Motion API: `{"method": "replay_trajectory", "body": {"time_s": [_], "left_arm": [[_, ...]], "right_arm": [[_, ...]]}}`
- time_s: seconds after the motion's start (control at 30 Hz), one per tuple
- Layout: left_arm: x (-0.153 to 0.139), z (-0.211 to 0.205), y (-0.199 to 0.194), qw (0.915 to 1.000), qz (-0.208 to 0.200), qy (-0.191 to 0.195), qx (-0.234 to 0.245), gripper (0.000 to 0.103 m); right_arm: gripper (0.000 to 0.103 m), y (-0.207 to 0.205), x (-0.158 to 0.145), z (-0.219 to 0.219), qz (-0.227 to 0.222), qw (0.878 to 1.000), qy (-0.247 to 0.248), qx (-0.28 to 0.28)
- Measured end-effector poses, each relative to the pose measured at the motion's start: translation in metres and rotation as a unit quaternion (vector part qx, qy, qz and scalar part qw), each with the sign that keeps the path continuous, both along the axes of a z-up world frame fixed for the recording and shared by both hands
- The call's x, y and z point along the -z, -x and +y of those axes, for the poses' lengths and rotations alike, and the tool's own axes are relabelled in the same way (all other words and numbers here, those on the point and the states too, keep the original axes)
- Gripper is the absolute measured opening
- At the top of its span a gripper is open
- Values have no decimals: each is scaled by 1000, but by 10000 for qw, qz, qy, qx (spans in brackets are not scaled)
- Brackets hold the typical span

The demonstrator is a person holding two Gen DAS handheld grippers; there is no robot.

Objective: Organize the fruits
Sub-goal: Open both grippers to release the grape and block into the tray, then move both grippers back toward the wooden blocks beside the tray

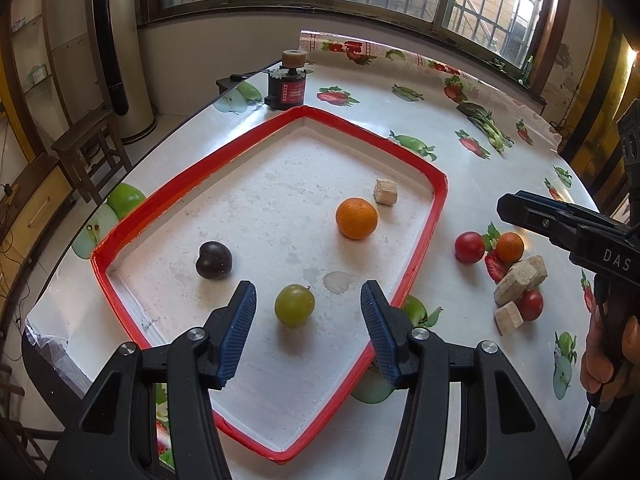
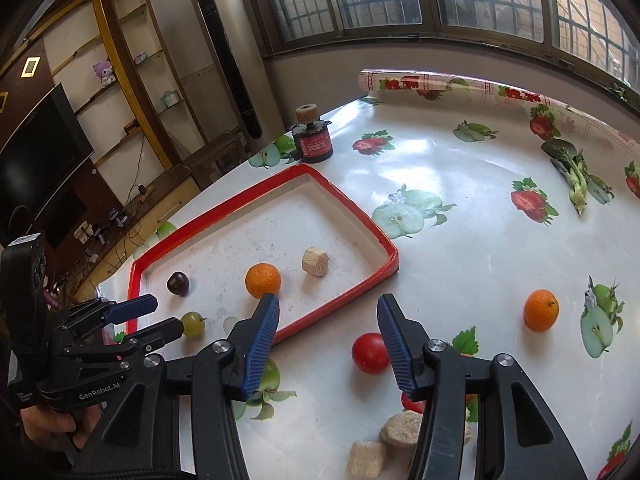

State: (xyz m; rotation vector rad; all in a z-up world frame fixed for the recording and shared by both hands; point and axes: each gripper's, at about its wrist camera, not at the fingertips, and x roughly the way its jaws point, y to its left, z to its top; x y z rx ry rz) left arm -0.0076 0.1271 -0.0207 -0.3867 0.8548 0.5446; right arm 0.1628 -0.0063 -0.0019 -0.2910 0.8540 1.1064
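Left gripper [image 1: 308, 316]: jaws wide apart, holding nothing, poised over the green plum [image 1: 294, 305].
Right gripper [image 2: 328, 344]: jaws wide apart, holding nothing, beside a red tomato [image 2: 370, 353].
Red-rimmed tray [image 1: 436, 216]: holds green plum, dark plum [image 1: 213, 260], orange [image 1: 356, 218], tan block [image 1: 385, 191].
Surface [image 2: 460, 264]: a small orange [image 2: 541, 310] and tan blocks [image 2: 366, 460] lie outside the tray.

Both tongs [image 1: 308, 304] [image 2: 328, 324] agape, empty.
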Motion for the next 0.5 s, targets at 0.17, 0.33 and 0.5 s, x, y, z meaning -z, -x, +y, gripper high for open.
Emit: {"method": "replay_trajectory", "body": {"time_s": [0.17, 0.33, 0.5], "left_arm": [[-4, -9, -2, 10000, -22, -15, 90, 53], [-5, -19, -7, 9998, -38, -1, 211, 53], [-5, -33, -15, 9992, -36, 16, 394, 53]], "right_arm": [[53, -2, -3, -23, 4, 9999, -58, 139], [54, -7, -4, -50, -3, 9993, -97, 351], [55, -15, -1, -75, 43, 9982, -114, 583]]}}
